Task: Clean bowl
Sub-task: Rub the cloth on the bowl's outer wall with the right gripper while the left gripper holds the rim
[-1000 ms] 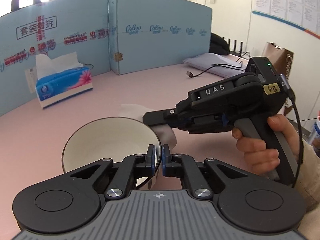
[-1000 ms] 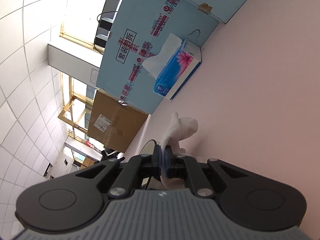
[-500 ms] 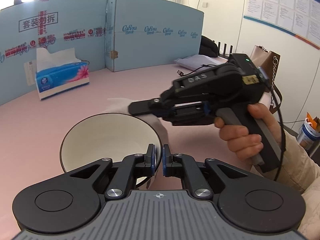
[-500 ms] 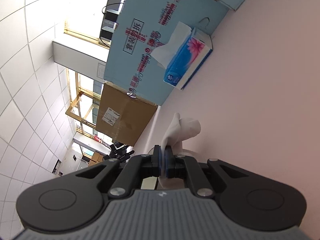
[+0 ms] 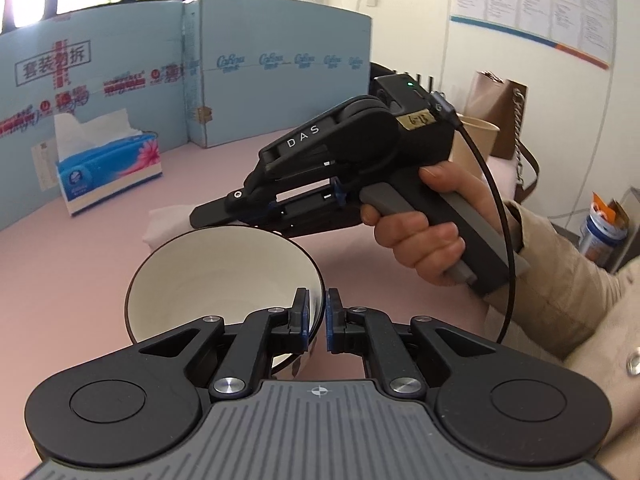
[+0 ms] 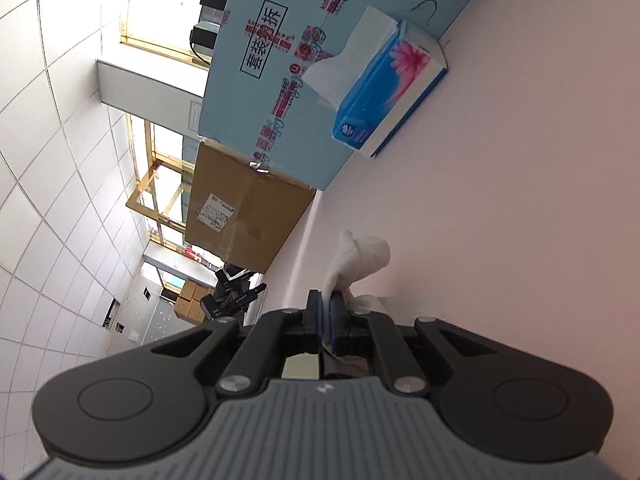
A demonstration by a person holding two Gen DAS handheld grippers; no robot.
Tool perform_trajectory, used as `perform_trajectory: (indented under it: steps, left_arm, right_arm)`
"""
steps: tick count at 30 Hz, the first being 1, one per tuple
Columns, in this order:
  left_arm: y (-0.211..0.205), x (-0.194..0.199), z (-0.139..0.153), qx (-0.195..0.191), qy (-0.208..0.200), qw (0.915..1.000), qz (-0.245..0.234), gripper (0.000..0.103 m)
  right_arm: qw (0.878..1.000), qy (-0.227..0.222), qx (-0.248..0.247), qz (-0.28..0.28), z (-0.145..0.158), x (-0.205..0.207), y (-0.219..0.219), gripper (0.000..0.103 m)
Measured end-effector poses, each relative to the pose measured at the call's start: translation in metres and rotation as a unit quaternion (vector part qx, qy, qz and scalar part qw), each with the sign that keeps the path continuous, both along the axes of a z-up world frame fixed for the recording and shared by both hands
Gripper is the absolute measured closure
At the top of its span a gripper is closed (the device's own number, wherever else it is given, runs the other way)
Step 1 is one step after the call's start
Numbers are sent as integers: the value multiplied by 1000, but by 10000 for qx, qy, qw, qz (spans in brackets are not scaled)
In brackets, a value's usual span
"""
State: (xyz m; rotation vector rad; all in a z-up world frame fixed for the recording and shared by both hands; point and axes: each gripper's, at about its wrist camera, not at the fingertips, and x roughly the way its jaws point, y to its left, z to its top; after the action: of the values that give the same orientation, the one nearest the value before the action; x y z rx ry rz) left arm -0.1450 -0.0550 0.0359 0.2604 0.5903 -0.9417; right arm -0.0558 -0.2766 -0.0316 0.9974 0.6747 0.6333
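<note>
The bowl, white inside and dark outside, is held tilted above the pink table, its rim at 5 o'clock pinched by the left gripper. It is judged rigid, glazed, slippery and breakable; the rim is the sensible hold. At 12 o'clock, a soft tissue is clamped by the right gripper.

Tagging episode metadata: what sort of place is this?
Probably an office or lab set up for data collection, not a home kitchen: a pink table fenced by blue cardboard panels, printed notices on the wall, and stacked cardboard boxes by a doorway.
</note>
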Motion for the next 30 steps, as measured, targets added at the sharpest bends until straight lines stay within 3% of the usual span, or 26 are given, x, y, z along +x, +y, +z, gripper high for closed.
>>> perform_trajectory:
  steps: [7,11,23,30]
  left_arm:
    - [9,-2,0,-64,-13,9999,-116,88]
    - [-2,-2,2,-148,11,9997,184,88]
    - [-46,11,3,442,12,9954,850,83]
    - [-47,7,1,638,-152,9949,764,91]
  right_arm:
    - [9999,58,-33,-107,-4,-14,-9,96]
    - [9998,77,12,-176,-6,-24,-15,96]
    - [9993,79,257,-277,-12,-48,-29,96]
    - [9992,21,209,-345,-10,-48,-28,96]
